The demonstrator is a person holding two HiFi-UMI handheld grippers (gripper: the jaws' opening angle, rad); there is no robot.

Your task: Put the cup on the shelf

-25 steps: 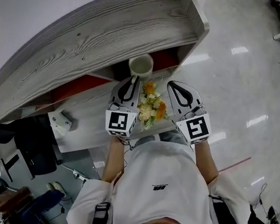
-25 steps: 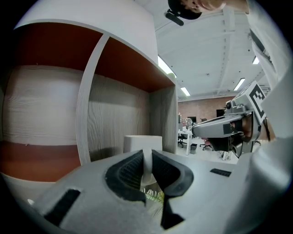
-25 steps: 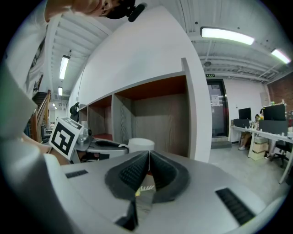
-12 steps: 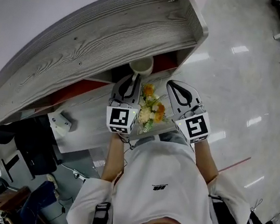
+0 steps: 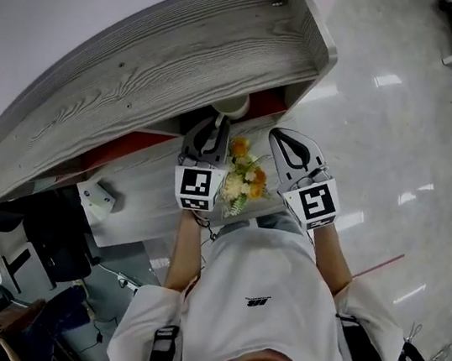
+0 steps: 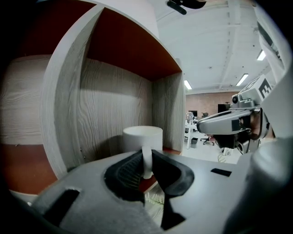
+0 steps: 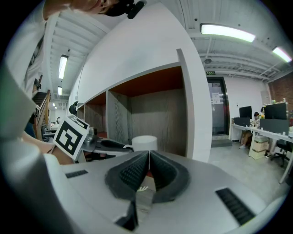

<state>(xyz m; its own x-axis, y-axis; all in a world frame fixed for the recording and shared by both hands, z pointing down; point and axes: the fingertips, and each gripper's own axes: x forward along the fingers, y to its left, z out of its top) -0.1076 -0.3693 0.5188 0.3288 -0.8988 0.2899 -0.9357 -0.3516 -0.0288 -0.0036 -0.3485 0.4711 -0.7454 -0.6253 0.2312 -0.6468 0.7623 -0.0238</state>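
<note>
A white cup (image 6: 142,136) sits inside the end compartment of the grey wood-grain shelf (image 5: 159,63), in front of its back panel (image 6: 110,114). My left gripper (image 6: 147,156) is shut on the cup's handle (image 6: 147,164). I cannot tell whether the cup's base rests on the red-brown compartment floor. In the head view only the cup's rim (image 5: 237,103) shows under the shelf top, just ahead of the left gripper (image 5: 216,123). My right gripper (image 5: 287,141) hovers beside it, to the right, jaws shut on nothing (image 7: 148,157). From there the cup (image 7: 144,142) is visible.
A bunch of orange and white flowers (image 5: 242,178) stands on the white desk (image 5: 147,197) between my two grippers. The shelf's white side panel (image 7: 198,114) rises right of the compartment. Polished floor (image 5: 385,141) spreads to the right, with office furniture beyond.
My left gripper has pushed the cup forward, under the shelf top; the cup was fully in sight from above before, and only its rim shows. The right gripper has barely moved.
</note>
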